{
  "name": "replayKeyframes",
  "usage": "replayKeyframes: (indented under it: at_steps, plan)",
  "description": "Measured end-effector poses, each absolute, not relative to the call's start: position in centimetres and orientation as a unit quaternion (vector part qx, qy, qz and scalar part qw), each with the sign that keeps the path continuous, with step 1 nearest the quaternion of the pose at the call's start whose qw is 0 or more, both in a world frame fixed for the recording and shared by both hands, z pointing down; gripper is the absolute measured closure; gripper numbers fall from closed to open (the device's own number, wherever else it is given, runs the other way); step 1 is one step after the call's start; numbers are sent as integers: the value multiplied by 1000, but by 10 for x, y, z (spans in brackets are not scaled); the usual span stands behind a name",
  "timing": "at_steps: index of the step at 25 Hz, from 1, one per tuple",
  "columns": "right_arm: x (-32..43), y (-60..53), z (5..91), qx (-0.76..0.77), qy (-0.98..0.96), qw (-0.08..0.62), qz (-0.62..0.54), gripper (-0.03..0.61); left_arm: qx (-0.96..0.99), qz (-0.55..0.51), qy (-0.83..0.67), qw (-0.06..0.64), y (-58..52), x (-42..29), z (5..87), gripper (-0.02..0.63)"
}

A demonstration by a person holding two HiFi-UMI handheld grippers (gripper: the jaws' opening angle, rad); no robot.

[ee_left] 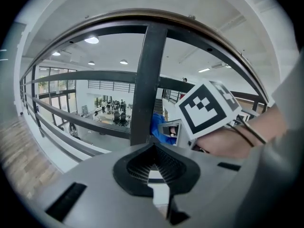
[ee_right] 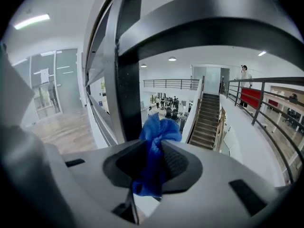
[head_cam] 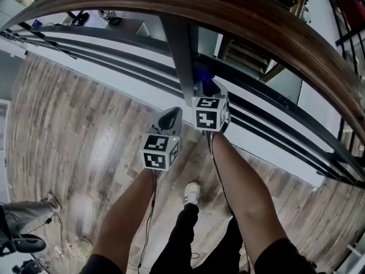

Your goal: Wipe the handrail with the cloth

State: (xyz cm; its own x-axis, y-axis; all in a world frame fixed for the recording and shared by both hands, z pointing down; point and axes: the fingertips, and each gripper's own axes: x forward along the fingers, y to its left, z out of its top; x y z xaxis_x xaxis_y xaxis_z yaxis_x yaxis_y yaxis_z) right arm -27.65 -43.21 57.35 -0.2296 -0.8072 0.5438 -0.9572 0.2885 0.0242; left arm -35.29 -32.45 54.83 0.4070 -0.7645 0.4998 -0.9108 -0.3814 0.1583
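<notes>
Fingers (ee_right: pixel 209 175) of the right gripper (ee_right: pixel 153 144) are clamped on the blue cloth (ee_right: pixel 159 127), just beside the dark post (ee_right: pixel 127 94), below the wooden handrail (head_cam: pixel 239 13). Left gripper (ee_left: pixel 153 151), at its 7 o'clock, is closed on nothing; both forearms (head_cam: pixel 245 193) reach forward.

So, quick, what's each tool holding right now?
Left tool: closed, holding nothing.
Right tool: closed on the blue cloth.
</notes>
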Motion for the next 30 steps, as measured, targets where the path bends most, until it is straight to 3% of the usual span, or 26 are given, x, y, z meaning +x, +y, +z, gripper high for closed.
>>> replayKeyframes:
  at_steps: [12,30]
  plan:
    - [-220,-409,577,616,-728,248,168,479,813,156,-508,237,-308,-331,538,609]
    - [-16,-314,573,668,-677,236,198,479,825,153,-479,258,-277,-163,530,609]
